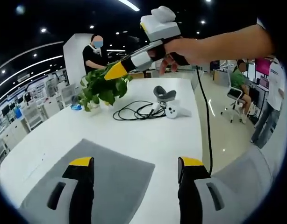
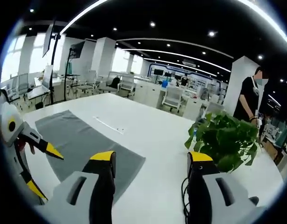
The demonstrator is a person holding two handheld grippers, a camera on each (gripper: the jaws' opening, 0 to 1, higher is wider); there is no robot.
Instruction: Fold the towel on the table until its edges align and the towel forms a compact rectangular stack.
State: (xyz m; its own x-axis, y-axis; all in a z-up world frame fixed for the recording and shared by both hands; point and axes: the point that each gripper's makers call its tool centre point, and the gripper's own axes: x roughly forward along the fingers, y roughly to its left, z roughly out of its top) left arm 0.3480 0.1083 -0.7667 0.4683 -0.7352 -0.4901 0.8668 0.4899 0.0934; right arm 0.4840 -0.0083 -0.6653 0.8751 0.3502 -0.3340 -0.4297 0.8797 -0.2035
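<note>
A grey towel (image 1: 106, 179) lies flat and spread out on the white table (image 1: 148, 130), under my left gripper (image 1: 136, 163). That gripper hovers open over the towel's near corner with nothing between its jaws. A hand holds my right gripper (image 1: 115, 71) high above the far part of the table, near the plant. In the right gripper view the towel (image 2: 82, 137) stretches to the left and my right gripper (image 2: 152, 157) is open and empty above the towel's edge. The left gripper (image 2: 44, 170) enters there from the left, its jaws apart.
A potted green plant (image 1: 102, 87) (image 2: 225, 135), a coiled black cable (image 1: 136, 111) and a white controller (image 1: 174, 110) with a grey headset piece (image 1: 164, 92) sit at the table's far end. A person in black (image 1: 93, 52) stands behind the plant. Office chairs and other people are off the table's right side.
</note>
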